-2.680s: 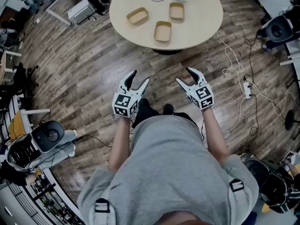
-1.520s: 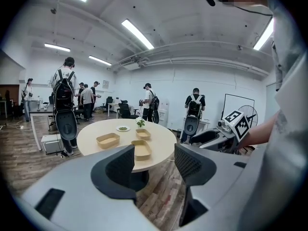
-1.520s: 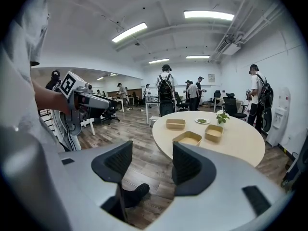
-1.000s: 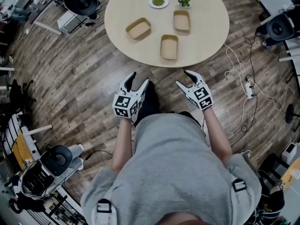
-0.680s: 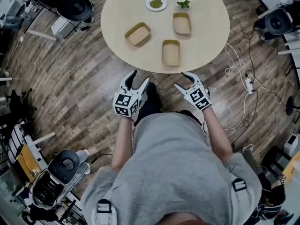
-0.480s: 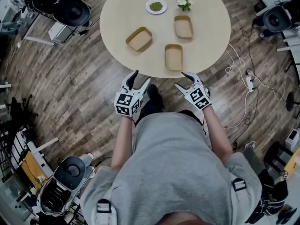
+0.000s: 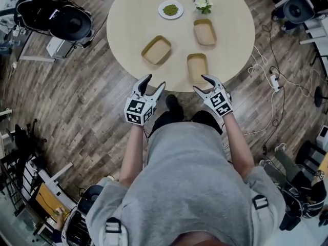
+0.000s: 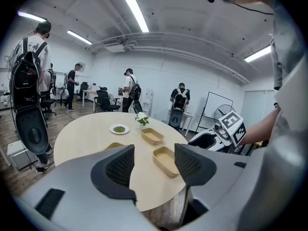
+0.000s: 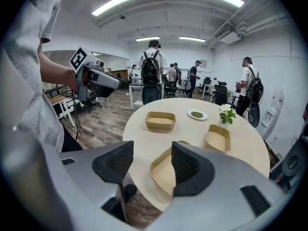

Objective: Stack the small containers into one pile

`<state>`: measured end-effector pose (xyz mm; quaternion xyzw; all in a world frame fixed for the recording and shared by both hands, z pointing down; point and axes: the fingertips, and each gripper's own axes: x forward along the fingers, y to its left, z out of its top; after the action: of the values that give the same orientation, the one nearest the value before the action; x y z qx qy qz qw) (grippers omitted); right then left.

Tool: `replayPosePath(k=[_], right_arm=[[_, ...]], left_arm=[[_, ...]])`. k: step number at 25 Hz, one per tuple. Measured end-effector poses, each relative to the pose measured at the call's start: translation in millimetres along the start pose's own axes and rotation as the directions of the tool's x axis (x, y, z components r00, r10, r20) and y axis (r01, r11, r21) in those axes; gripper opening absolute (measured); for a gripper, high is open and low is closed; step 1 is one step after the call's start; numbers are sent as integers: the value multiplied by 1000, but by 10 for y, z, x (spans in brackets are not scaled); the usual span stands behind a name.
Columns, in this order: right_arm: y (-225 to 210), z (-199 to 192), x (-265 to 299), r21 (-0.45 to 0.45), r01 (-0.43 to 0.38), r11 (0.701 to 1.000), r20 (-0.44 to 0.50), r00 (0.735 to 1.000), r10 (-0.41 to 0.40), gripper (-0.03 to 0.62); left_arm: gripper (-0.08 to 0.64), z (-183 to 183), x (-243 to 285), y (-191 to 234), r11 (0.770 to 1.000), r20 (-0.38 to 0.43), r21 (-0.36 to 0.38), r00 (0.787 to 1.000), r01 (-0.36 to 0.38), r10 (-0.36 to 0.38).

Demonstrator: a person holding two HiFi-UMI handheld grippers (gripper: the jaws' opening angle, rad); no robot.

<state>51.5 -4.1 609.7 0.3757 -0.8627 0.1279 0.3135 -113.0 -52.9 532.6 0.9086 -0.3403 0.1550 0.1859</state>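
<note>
Three small tan containers lie apart on the round table (image 7: 128,19): one at the left (image 7: 156,50), one at the back right (image 7: 205,32), one near the front edge (image 7: 197,67). My left gripper (image 7: 154,83) hovers open and empty just short of the table's front edge, below the left container. My right gripper (image 7: 203,84) is open and empty at the front edge, just short of the near container. In the left gripper view the near container (image 8: 166,160) shows between the jaws; in the right gripper view the near container (image 9: 163,170) lies partly behind the right jaw.
A white plate of green food (image 7: 170,9) and a small flower vase (image 7: 203,2) stand at the table's far side. Office chairs (image 7: 69,20) stand at the left, and cables (image 7: 274,83) trail on the wooden floor at the right. Several people (image 9: 151,76) stand beyond the table.
The person has walked up to the table, which now lies much nearer. Both grippers have come forward to its front edge, still open and empty.
</note>
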Motion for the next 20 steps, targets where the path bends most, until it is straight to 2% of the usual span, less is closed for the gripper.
replayPosePath(k=[10,14,15,16,20], right_arm=[[-33,-388,210,116,39,992,-53,998,-33,250],[-47,-682,267,92,38,995,-134,991,-25,238],[-50,-726,289,89,26,996,-142,990,-14,184],[-60,-750,310,85,16,996,-146,989,-3,157],[-66,-826,359,25,-28,999,-209,977,32,160]], left_arm=[[275,-24,75,71,998,-24,30,998,59,-58],[275,-82,9,102,999,-27,17,998,49,-48],[275,-96,-8,117,999,-29,13,999,47,-46],[273,-111,-17,128,999,-31,9,998,46,-46],[264,-181,-41,148,999,-48,-3,998,44,-44]])
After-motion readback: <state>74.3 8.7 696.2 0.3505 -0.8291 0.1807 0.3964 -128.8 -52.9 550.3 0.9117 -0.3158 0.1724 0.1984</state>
